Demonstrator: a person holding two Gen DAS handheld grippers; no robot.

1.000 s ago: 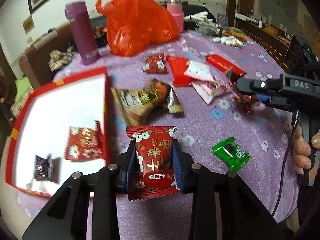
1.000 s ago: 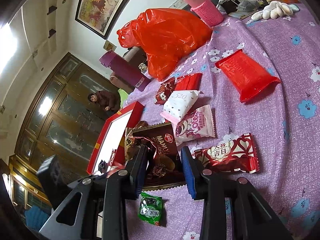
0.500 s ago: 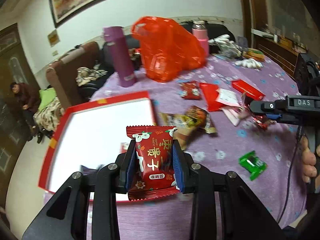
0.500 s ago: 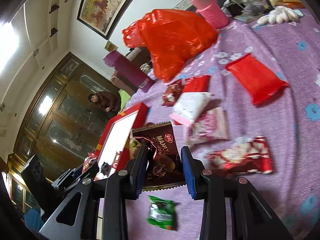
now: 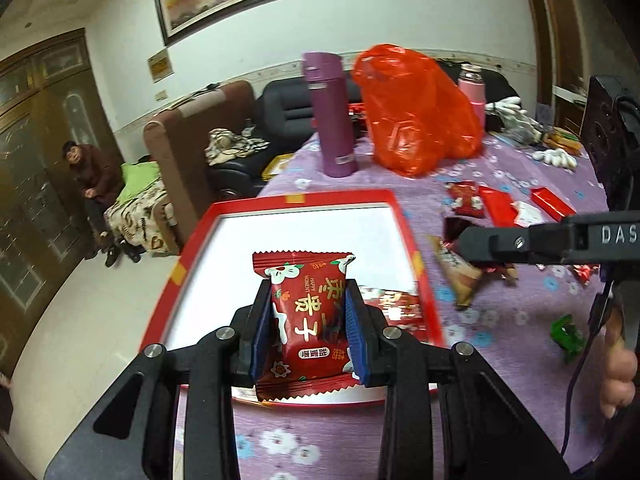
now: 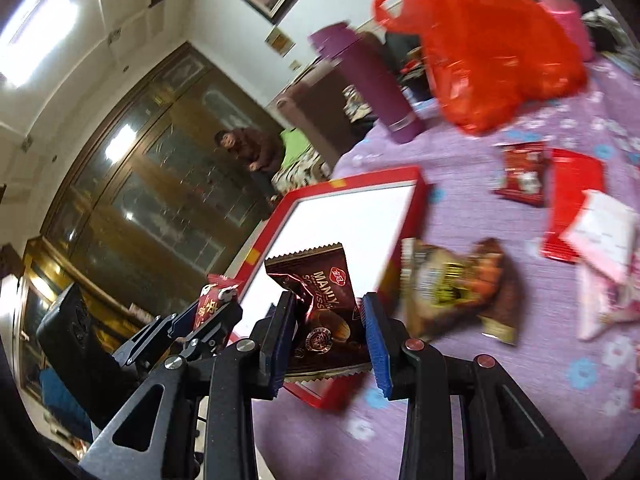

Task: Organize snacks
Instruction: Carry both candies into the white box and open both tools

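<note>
Snacks: left gripper (image 5: 306, 330) grips the red pack (image 5: 306, 324), right gripper (image 6: 328, 338) grips the brown pack (image 6: 320, 312). Both have just swung from the table over the tray (image 5: 304, 202), frame center, so dropping comes next.

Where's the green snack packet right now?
In the left wrist view the green packet lies on the purple tablecloth at far right, outside the red tray, below the right gripper.

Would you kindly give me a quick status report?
Left gripper shut on red packet, over red tray. Right gripper shut on brown packet. Nothing blocking.
</note>
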